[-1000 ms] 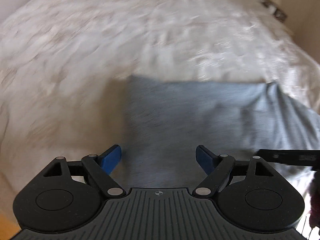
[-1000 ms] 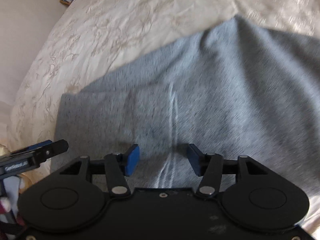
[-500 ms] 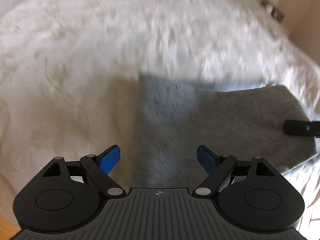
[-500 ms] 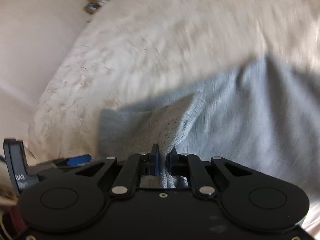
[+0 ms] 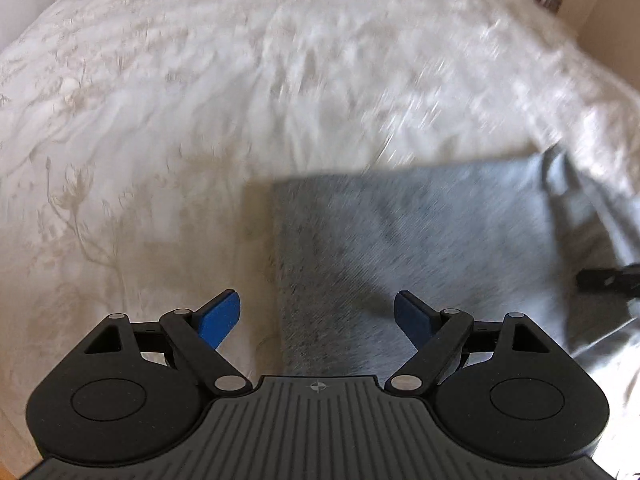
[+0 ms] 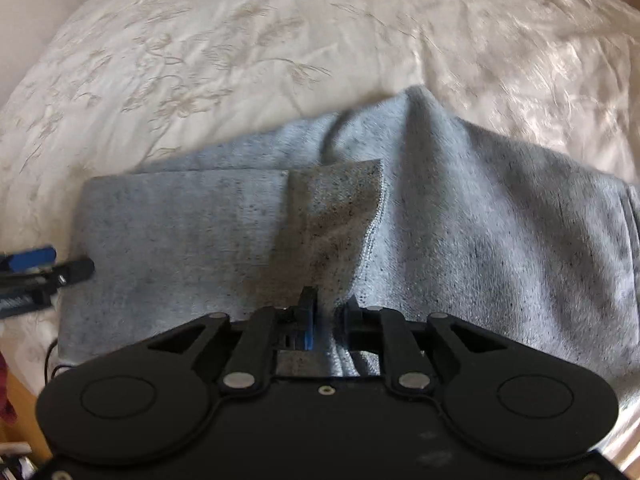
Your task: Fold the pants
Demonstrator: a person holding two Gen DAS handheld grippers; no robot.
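while pointing steeply down, the right hand-held gripper (image 6: 326,320) (jaws opening) pinches pants (image 6: 480,232).

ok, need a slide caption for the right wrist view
Right gripper pinching a fold of the grey knit pants on the cream embroidered bedspread, jaws easing open.

The bed (image 5: 280,80) lies bare beyond and left of the grey pants (image 5: 400,240). Only the pants' raised fold (image 6: 420,120) stands in the way.
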